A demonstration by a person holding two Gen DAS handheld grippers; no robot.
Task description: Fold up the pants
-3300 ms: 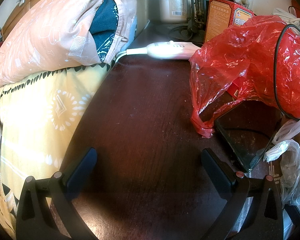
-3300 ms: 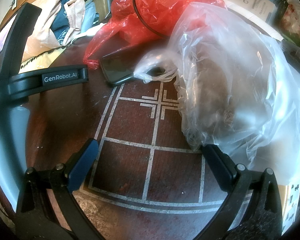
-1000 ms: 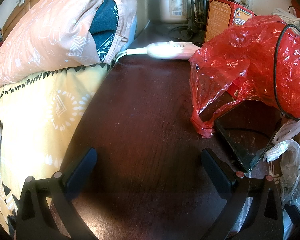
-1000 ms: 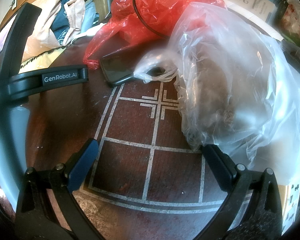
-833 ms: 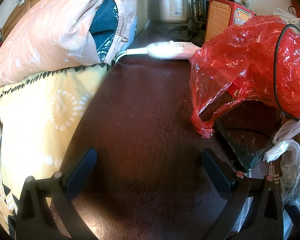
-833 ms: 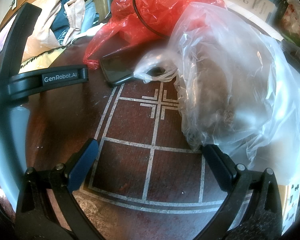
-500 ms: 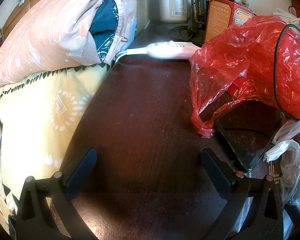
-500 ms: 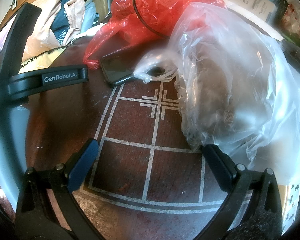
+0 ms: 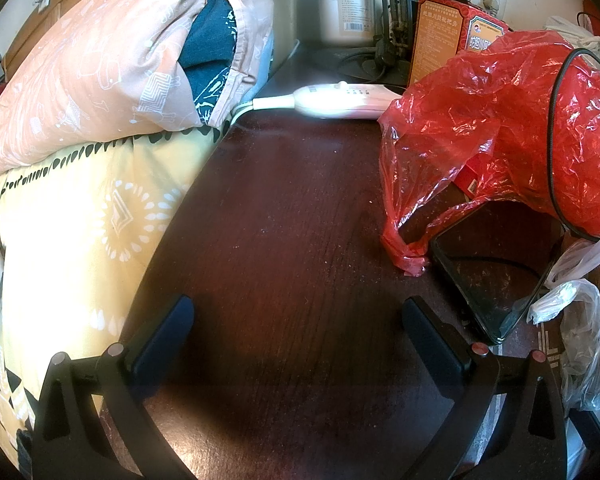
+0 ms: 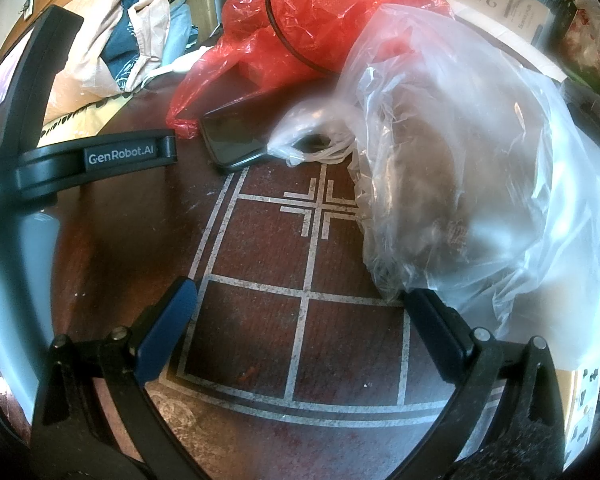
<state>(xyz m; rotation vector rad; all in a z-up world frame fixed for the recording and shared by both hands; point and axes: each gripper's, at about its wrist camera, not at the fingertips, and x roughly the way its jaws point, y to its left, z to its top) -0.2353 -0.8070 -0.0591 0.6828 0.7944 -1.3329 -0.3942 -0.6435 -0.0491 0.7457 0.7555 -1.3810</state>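
Note:
No pants show in either view. My left gripper [image 9: 296,316] rests open over a dark wooden tabletop [image 9: 284,208], nothing between its fingers. My right gripper [image 10: 300,300] is open too, low over the same table where white lines [image 10: 312,240] are inlaid. The left gripper's black body [image 10: 92,160], marked GenRobot.AI, lies at the left of the right wrist view. A heap of peach and dark blue cloth [image 9: 112,64] sits on a yellow patterned bed cover [image 9: 84,220] left of the table.
A red plastic bag [image 9: 500,128] with a black cable, a dark phone [image 9: 488,276] and a clear plastic bag [image 10: 460,184] crowd the table's right side. A white corded controller [image 9: 340,100], a jar [image 9: 346,8] and a red box [image 9: 440,36] stand at the back.

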